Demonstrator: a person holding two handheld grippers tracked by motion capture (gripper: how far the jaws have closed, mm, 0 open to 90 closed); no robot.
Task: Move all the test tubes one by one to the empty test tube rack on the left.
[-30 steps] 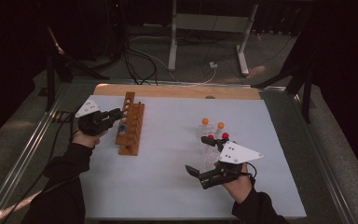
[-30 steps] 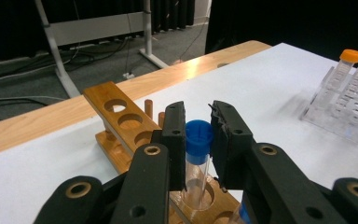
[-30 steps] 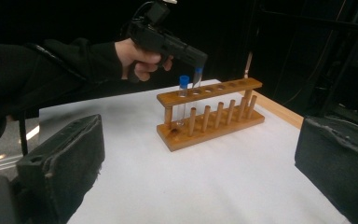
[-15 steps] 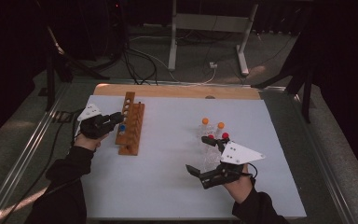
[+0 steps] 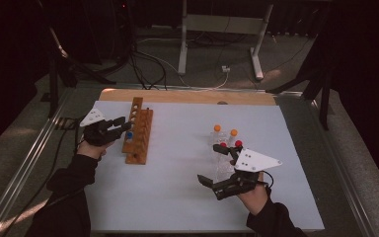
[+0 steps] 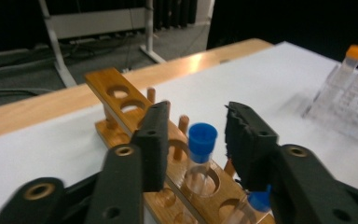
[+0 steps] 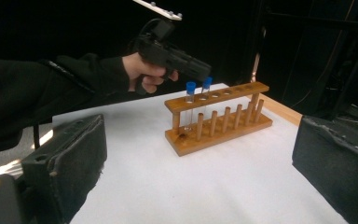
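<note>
The left gripper (image 6: 191,140), black and two-jawed, sits at the wooden test-tube rack (image 5: 138,131) on the left part of the white table sheet (image 5: 177,197). Its jaws have just been opening: in the left gripper view they stand apart on either side of a clear test tube with a blue cap (image 6: 201,144), with a gap on each side, so the pads do not press on it. That tube stands upright in a hole of the rack's upper board. A second blue-capped tube (image 6: 260,201) stands in a neighbouring hole, partly hidden behind one of the black jaws. In the right gripper view the two blue-capped tubes show side by side near one end of the rack, with the left gripper's tips just above them.

The right gripper (image 5: 216,183) rests low over the sheet on the right, well apart from the rack. Its jaws are spread wide with nothing between them, and its own view looks across the bare sheet towards the rack.

Just beyond the right gripper stands a clear plastic holder (image 5: 222,163) carrying tubes with orange caps (image 5: 217,128) and red caps (image 5: 238,143). The wooden table edge (image 5: 187,96) runs along the far side of the sheet.
</note>
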